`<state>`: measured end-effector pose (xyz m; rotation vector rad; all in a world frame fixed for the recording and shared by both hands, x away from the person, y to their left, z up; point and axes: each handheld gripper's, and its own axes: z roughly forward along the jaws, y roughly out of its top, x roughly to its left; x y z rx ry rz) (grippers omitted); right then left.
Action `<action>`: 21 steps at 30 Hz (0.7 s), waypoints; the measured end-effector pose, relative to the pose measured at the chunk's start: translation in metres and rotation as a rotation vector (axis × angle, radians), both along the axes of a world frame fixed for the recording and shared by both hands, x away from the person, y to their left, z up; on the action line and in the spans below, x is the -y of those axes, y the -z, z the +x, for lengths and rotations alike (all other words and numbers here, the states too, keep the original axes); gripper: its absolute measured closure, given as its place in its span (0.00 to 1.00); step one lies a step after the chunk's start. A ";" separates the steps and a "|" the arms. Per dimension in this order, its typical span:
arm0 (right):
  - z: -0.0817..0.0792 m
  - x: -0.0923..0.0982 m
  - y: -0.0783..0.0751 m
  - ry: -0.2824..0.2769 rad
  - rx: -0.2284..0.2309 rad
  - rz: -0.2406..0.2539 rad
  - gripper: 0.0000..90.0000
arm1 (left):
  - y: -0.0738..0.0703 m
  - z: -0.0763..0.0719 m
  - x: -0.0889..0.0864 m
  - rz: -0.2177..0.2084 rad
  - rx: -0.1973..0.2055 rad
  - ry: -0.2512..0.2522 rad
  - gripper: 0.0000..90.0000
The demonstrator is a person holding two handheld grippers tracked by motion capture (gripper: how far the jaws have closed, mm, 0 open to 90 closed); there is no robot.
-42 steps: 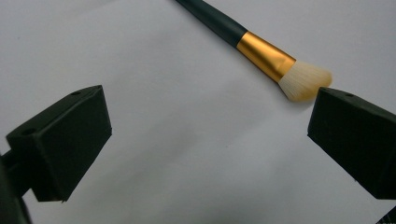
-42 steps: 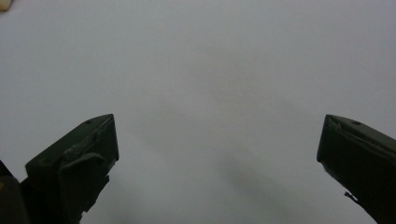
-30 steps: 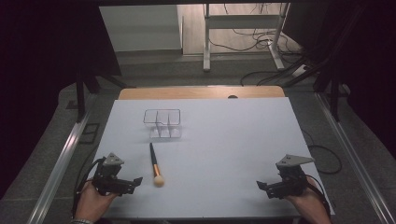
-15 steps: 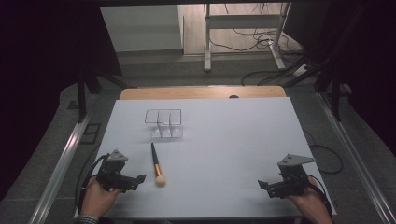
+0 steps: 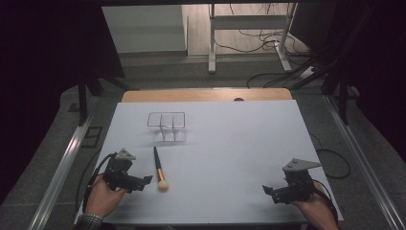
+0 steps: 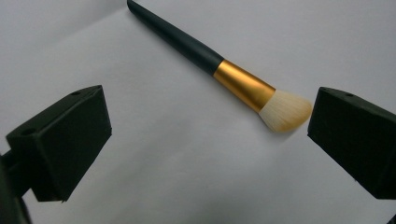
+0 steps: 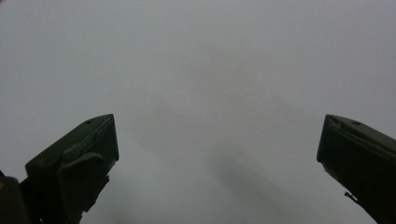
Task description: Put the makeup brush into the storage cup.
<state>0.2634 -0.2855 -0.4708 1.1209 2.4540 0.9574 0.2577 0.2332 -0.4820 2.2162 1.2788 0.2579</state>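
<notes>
In the high view, no writing or brand mark can be read on anything. A makeup brush [image 5: 159, 168] lies flat on the white table [image 5: 239, 143], near its front left part, with the dark handle pointing away from the person and the pale bristle head toward the front edge. The left gripper [image 5: 143, 181] sits just left of the bristle head, close to it but not touching, held in the person's left hand [image 5: 103, 196]. Behind the brush stands a clear divided organizer [image 5: 166, 126], well apart from both grippers. The right gripper [image 5: 268, 190] rests low at the front right, far from the brush.

In the left gripper view, the jaws stand wide apart with nothing between them. The makeup brush [image 6: 224, 70] lies diagonally ahead: a slim black handle, a shiny gold-orange ferrule, and a rounded cream tuft tinged yellow at the tip. The tuft ends just beside the jaw on the right. No label shows on the handle.

In the right gripper view, the jaws are spread wide over bare white table [image 7: 196, 70].
</notes>
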 end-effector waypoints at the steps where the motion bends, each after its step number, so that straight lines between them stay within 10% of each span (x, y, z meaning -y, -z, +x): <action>1: 0.000 0.000 0.000 0.000 0.000 -0.002 0.00 | 0.000 0.001 0.000 0.010 -0.001 0.004 0.00; 21: 0.000 -0.003 0.000 -0.012 0.001 -0.012 0.00 | -0.001 0.024 0.011 0.071 -0.062 0.045 0.01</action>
